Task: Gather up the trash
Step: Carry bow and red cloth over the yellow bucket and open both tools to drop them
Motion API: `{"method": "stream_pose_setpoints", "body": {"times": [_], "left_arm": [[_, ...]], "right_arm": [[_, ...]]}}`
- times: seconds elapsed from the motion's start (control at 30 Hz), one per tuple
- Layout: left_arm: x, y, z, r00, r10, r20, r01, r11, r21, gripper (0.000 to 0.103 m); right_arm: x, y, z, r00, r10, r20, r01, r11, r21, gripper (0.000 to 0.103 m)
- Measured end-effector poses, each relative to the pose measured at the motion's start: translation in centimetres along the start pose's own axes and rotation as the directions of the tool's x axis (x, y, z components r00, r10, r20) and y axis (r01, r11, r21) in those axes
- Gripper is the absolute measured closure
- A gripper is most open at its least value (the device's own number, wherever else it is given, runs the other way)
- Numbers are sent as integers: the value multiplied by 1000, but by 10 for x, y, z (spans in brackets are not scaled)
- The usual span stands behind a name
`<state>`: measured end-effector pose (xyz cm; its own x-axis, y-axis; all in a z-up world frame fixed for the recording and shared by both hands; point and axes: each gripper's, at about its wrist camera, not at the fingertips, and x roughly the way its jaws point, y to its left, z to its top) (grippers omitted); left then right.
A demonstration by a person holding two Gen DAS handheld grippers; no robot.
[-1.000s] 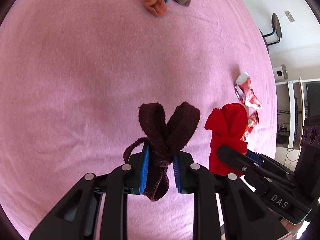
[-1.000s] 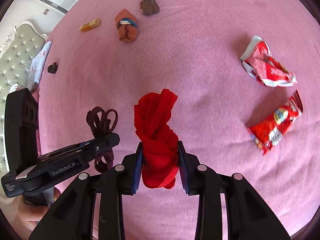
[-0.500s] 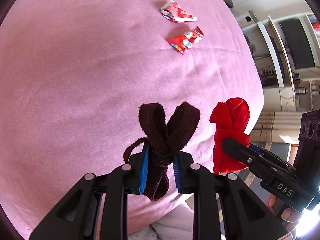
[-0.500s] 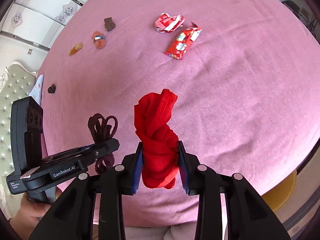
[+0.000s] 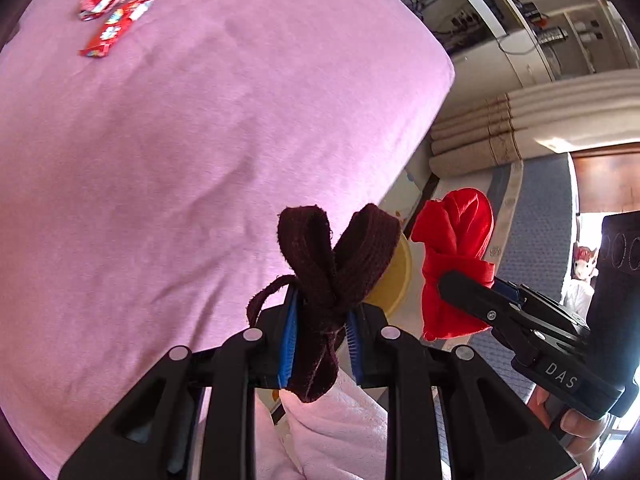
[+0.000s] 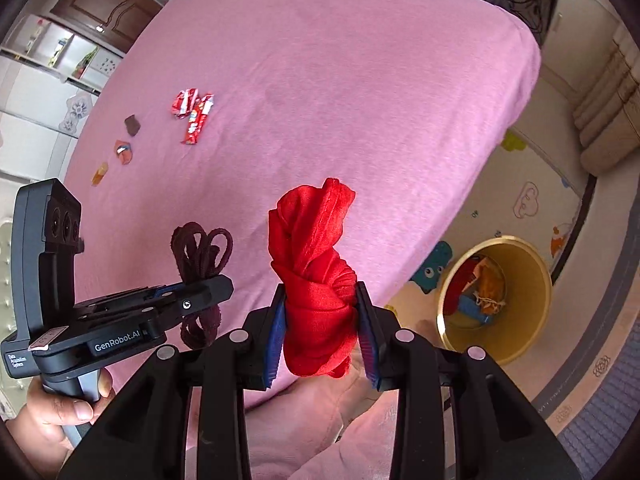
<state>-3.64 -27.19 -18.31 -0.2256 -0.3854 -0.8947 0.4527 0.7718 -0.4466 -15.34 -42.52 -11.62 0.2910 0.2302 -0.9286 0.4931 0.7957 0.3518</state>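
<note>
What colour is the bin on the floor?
Yellow; the bin shows best in the right wrist view, right of the red cloth.

A knotted red cloth (image 6: 316, 288) stands upright, pinched at its middle; beside it a dark brown strip (image 5: 332, 280) crosses in an X. Two red wrappers (image 6: 194, 114) lie touching on the pink bed; a yellow bin (image 6: 524, 336) holds scraps

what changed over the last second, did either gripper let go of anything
No. Both grippers swung back off the pink bed toward its edge, bringing the yellow bin on the floor into view. Unchanged: left gripper clamps the dark brown cloth, right gripper the red cloth; wrappers remain on the bed.
</note>
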Motion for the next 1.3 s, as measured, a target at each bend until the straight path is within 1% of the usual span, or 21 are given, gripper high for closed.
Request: {"method": "stream_pose_setpoints", "body": {"times": [0.17,0.27,0.43,0.53,0.6,0.77,0.87,1.03,1.07,1.1,1.13,1.17,1.2,1.3], "left_arm": [[48,-75,-9,997,4,-81,6,994,111,81],[81,-115,-15,992,5,-129,15,989,149,81],[131,-168,-30,981,27,-191,14,977,211,81],[155,-193,-36,975,45,-216,8,971,241,81],[168,-205,-39,971,56,-232,4,968,252,81],[190,-220,-41,962,74,-263,-4,966,259,81],[199,-227,-39,960,84,-266,-13,965,261,80],[206,-236,-32,961,106,-255,-36,964,264,80],[207,-237,-31,961,109,-254,-40,964,262,77],[207,-236,-29,960,109,-256,-42,966,256,65],[209,-236,-28,958,107,-264,-41,968,246,55],[211,-234,-26,956,104,-273,-38,971,236,38],[212,-233,-24,955,108,-275,-43,972,229,36],[218,-231,-19,948,132,-288,-65,971,230,36]], "right_arm": [[-23,-80,-25,1000,-24,11,23,993,113,71],[-32,-124,-39,999,-32,12,30,984,176,71],[-39,-185,-61,999,-51,10,47,965,258,71],[-41,-213,-72,999,-51,9,46,955,294,71],[-41,-228,-80,999,-53,3,49,948,314,71],[-40,-254,-90,999,-35,10,29,929,369,71],[-39,-263,-91,1000,-24,18,15,923,384,70],[-35,-267,-88,1000,-10,15,4,927,374,69],[-35,-268,-88,1000,-9,15,3,926,376,65],[-34,-270,-89,1000,-6,13,1,925,381,64],[-34,-272,-89,1000,1,13,-6,922,387,56],[-33,-273,-90,1000,3,16,-10,920,392,53],[-32,-275,-91,1000,3,12,-7,918,397,53],[-27,-279,-93,1000,10,-1,-8,910,413,53]]}}
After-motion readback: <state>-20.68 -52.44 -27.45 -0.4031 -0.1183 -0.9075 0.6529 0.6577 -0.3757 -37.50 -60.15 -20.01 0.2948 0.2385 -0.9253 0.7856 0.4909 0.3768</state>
